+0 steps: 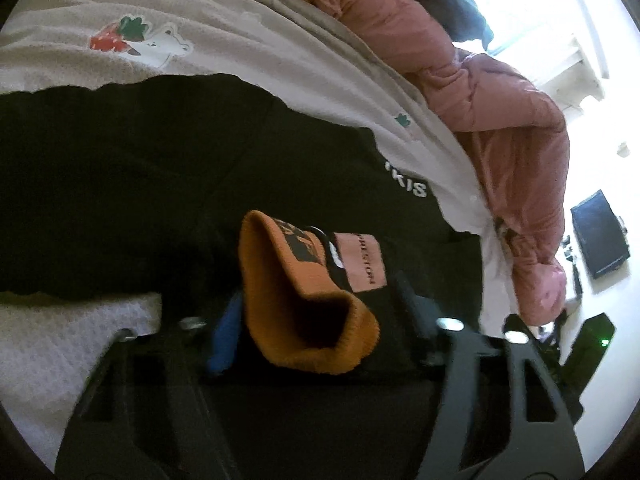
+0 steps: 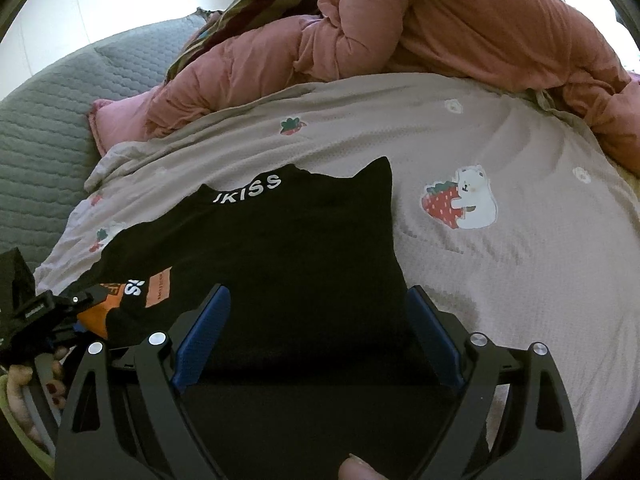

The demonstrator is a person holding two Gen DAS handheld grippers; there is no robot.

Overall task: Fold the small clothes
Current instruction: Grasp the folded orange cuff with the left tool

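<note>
A small black garment [image 2: 288,248] with white "UKISS" lettering and orange patches lies on the bedsheet. Its orange ribbed cuff [image 1: 308,308] stands up open between the fingers of my left gripper [image 1: 316,300], whose jaws are wide apart with a blue pad [image 1: 224,340] left of the cuff. I cannot tell whether the pads touch it. The left gripper also shows in the right wrist view [image 2: 80,304] at the garment's left edge. My right gripper [image 2: 316,312] is open, its blue pads [image 2: 204,328] spread over the garment's near edge.
The beige sheet [image 2: 500,272] with strawberry and bear prints covers the bed. A bunched pink duvet [image 2: 440,28] lies behind the garment. A grey quilted cover [image 2: 44,120] is at the left. A dark flat object [image 1: 600,232] lies on the floor.
</note>
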